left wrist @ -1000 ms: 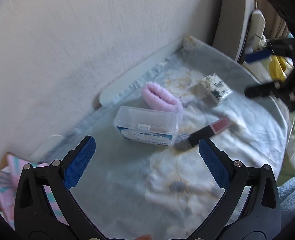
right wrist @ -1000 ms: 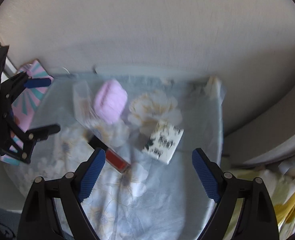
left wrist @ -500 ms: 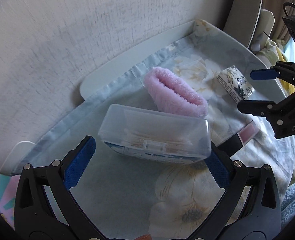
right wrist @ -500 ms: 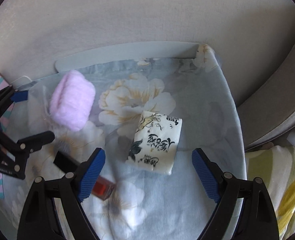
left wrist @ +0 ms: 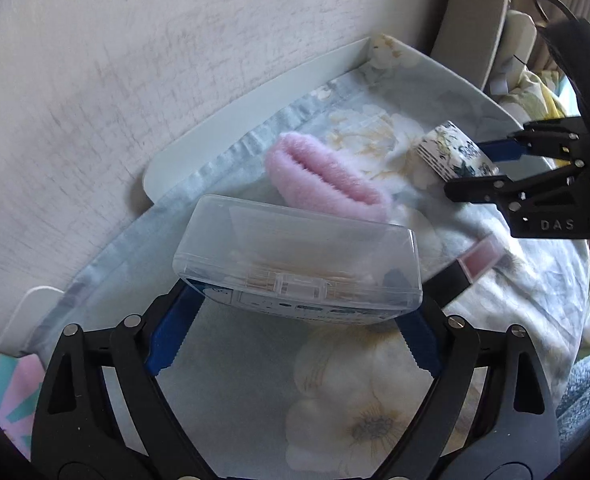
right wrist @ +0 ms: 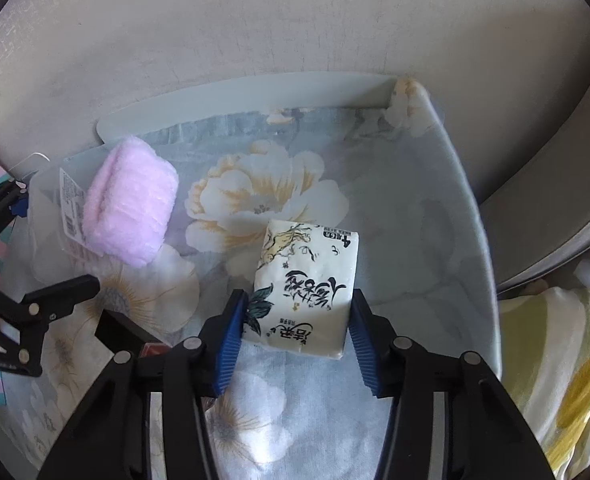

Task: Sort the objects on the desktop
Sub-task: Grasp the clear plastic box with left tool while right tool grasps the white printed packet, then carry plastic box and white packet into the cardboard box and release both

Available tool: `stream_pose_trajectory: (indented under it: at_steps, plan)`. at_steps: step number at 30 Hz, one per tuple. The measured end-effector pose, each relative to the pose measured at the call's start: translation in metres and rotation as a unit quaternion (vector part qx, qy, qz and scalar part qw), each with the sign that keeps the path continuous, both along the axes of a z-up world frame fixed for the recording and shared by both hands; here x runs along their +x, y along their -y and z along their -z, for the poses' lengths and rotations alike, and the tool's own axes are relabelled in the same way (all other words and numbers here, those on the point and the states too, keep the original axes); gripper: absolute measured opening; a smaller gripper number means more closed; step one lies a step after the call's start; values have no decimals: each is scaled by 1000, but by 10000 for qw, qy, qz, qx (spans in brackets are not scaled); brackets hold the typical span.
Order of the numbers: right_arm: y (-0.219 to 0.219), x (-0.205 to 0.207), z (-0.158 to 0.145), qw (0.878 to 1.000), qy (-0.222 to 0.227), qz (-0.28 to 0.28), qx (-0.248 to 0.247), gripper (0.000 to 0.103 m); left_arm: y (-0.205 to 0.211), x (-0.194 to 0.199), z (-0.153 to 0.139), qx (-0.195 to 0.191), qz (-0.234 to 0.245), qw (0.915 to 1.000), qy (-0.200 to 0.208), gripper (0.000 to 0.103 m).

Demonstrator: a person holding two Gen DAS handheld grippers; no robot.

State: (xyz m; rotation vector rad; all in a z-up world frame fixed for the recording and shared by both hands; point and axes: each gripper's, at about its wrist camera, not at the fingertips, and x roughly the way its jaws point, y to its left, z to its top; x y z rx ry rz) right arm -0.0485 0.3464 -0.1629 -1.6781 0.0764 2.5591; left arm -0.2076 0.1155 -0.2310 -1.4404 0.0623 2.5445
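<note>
We have both grippers down on the floral blue-grey cloth [right wrist: 415, 208] that covers the tabletop, each one closing around its own object.

Our left gripper [left wrist: 295, 336] straddles the clear rectangular plastic box of cotton swabs [left wrist: 295, 264]. Its jaws are closing, and the blue pads [left wrist: 171, 336] sit at the box's two short ends, low down and near the front corners; we cannot tell whether they press yet. The fluffy pink rolled cloth [left wrist: 323, 184] lies just behind the box, touching or nearly so.

Our right gripper [right wrist: 295, 332] brackets the white tissue pack with black ink-style lettering [right wrist: 307, 292]. Its jaws are closing too, with the pads at the pack's near end, apparently just meeting its sides.

What could go wrong, as we judge it:

- The box is smooth and hard, and the pads catch it close to its lower front edge. A lift from there may tip it backwards or let it slide out.
- The lid's small front clasp [left wrist: 299, 282] faces us. A hard squeeze on the ends could flex the box and pop it.
- The tissue pack is soft and held only by its near end, so it may sag, or buckle.
- The dark-handled makeup item with a red tip [left wrist: 467, 264] lies beside the left gripper's right finger and could be nudged.
- The loose cloth may bunch and drag neighbouring objects.
</note>
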Motion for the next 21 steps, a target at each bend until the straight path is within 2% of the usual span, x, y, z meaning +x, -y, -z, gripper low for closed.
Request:
stream_pose_trajectory:
  at_steps: [7,14,21]
  plan:
    - [0,17,-41,9996,-205,-112,-160,46,-2,21,-45,65,-267,9994,-211,90]
    - [52,13,-90,9965,-544,-620,-119,46,6,58,-100,-36,-666,9969,-412,90]
    - [103,1,-120,9899,-846,-1085,-333,46,36,93,-131,116,-1228,9918,-340,90]
